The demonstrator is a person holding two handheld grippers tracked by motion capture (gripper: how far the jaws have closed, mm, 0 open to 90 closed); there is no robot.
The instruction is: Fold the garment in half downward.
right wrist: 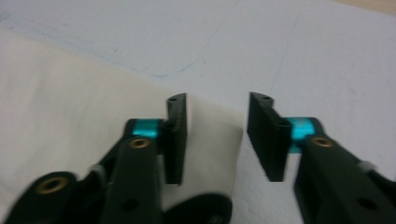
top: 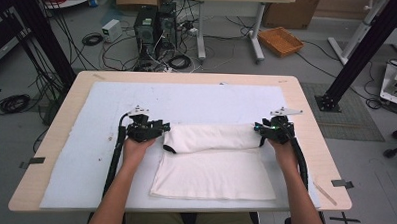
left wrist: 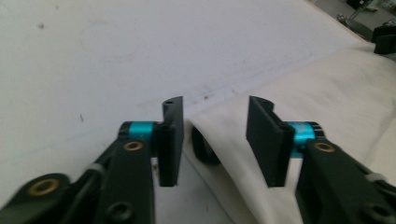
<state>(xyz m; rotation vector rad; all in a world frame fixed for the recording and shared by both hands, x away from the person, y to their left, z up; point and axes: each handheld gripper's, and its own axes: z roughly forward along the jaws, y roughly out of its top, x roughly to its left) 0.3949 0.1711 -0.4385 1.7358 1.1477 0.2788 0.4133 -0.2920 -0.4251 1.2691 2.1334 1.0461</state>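
A pale mat (top: 137, 97) covers the counter (top: 307, 103), nothing blocking the folded white cloth (top: 214, 167) at its middle; left tongs (top: 162, 126) and right tongs (top: 258, 128) stand half apart at the fold's two ends, gripping nothing.

Even, bright light; perhaps slight blur.
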